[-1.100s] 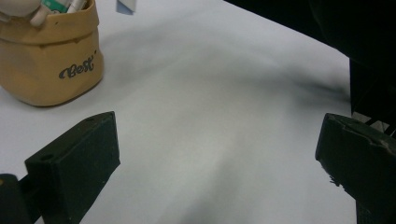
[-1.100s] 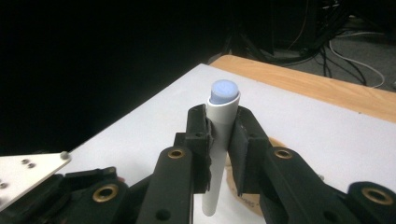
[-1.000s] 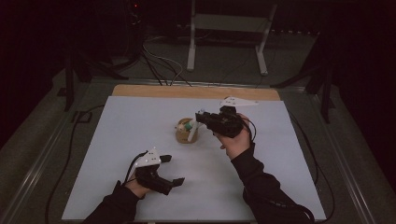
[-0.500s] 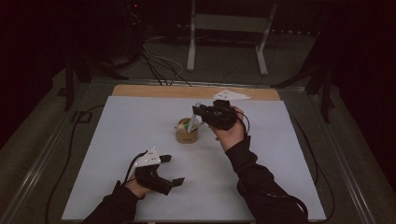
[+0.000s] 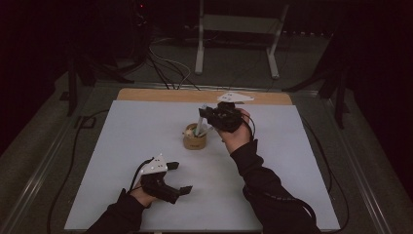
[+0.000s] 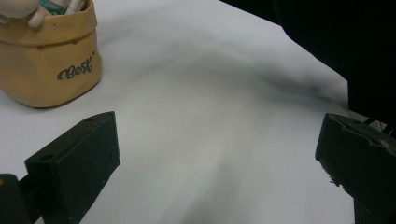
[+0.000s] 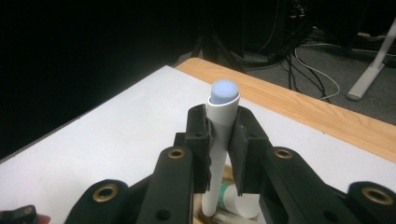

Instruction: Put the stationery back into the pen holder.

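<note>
A small tan paper-bag holder (image 5: 195, 140) marked "Best" (image 6: 49, 60) stands mid-table with several pens in it. My right gripper (image 5: 203, 117) (image 7: 220, 140) hovers just above the holder, shut on a white marker (image 7: 219, 140) with a pale blue end cap. The marker (image 5: 199, 124) stands almost upright, its lower end down among the pens inside the holder. My left gripper (image 5: 179, 178) (image 6: 219, 154) rests on the white mat near the front, open, its jaws far apart with nothing between them.
The white mat (image 5: 122, 146) covers most of a wooden table (image 5: 146, 95) whose far edge shows bare. Cables (image 5: 165, 63) and a white stand leg (image 5: 198, 48) lie on the floor beyond. A dark sleeve (image 6: 336, 37) crosses the left gripper view at upper right.
My right gripper has shifted left with the marker, from beside the holder to over it, and the marker's lower end now sits inside. The left gripper has not moved.
</note>
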The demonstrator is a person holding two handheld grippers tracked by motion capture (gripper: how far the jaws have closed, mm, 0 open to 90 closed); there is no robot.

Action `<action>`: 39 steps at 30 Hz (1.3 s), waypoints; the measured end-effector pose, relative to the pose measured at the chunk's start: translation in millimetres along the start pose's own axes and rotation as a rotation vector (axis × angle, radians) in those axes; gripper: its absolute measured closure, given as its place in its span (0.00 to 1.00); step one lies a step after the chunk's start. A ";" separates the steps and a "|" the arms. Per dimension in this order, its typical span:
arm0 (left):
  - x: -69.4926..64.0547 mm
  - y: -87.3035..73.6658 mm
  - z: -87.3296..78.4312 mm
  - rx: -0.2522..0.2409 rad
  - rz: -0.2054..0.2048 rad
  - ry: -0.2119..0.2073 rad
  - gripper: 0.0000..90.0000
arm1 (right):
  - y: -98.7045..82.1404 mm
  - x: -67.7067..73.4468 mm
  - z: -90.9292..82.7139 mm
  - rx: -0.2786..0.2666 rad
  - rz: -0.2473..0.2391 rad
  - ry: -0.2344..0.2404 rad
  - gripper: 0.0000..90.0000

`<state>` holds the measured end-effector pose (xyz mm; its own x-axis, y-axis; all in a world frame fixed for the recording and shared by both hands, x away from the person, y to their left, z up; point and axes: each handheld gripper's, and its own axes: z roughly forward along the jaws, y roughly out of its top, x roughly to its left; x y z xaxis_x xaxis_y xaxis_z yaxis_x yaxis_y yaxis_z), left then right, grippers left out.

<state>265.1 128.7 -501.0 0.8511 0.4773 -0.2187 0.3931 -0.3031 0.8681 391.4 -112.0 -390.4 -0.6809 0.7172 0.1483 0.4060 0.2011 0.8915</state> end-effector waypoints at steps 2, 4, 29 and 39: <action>0.0 0.0 0.1 0.002 0.001 0.000 0.00 | 0.6 -0.3 2.8 -0.005 -0.002 0.004 0.87; 0.2 0.1 0.0 0.001 0.000 -0.001 0.00 | 1.5 -0.1 6.0 -0.006 -0.008 -0.003 0.87; 0.5 0.1 -0.6 0.006 -0.002 0.000 0.00 | -8.1 -1.2 46.8 0.091 0.024 0.013 0.87; 0.3 -0.1 -0.5 0.004 0.001 0.000 0.00 | -10.9 -4.1 48.7 0.116 0.012 0.031 0.29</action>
<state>265.1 129.3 -500.9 0.8515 0.4767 -0.2183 0.3940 -0.3069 0.8664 419.5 -84.7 -421.6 -0.6932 0.6995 0.1736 0.4812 0.2699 0.8340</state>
